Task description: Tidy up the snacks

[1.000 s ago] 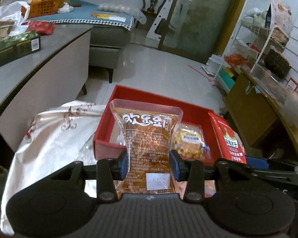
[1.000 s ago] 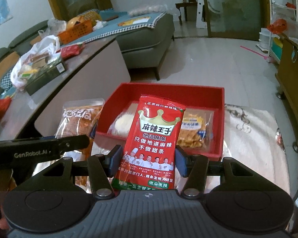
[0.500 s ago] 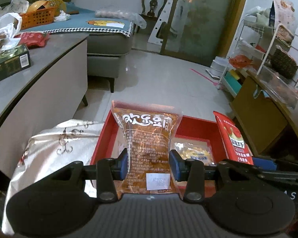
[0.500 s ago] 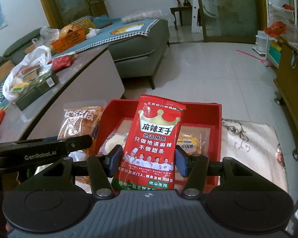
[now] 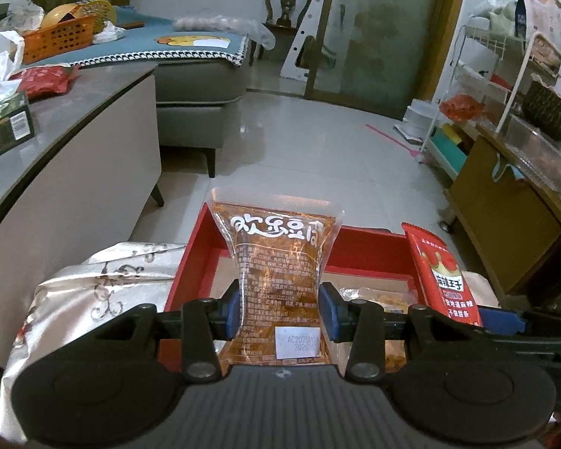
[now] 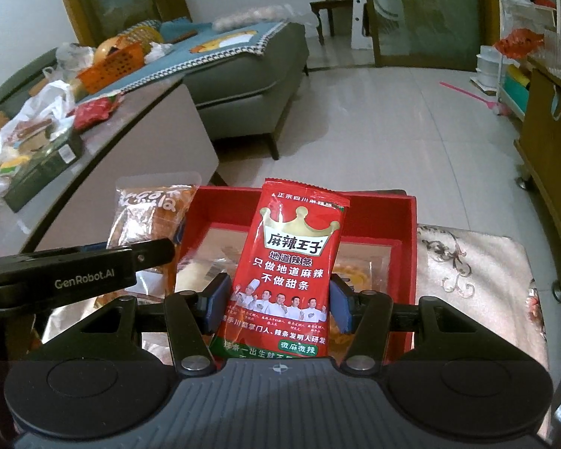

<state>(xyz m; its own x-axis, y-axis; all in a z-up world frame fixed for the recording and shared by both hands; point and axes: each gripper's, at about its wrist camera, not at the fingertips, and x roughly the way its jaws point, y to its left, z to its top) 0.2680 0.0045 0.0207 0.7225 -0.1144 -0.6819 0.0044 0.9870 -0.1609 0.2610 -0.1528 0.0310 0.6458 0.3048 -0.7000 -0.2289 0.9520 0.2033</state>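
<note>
Red tray (image 6: 407,224) holds yellow snack packets (image 6: 359,273); grippers grip pouches above.

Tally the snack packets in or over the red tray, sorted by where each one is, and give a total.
Held in the left gripper: 1, the clear packet of brown snack.
Held in the right gripper: 1, the red packet.
Lying in the red tray: at least 2, partly hidden.
Total: at least 4.

tray (image 5: 190,262): sitting on cloth (image 5: 93,292), snack packets lying inside
counter (image 5: 74,119): standing left of tray
sofa (image 5: 202,89): sitting behind counter
</note>
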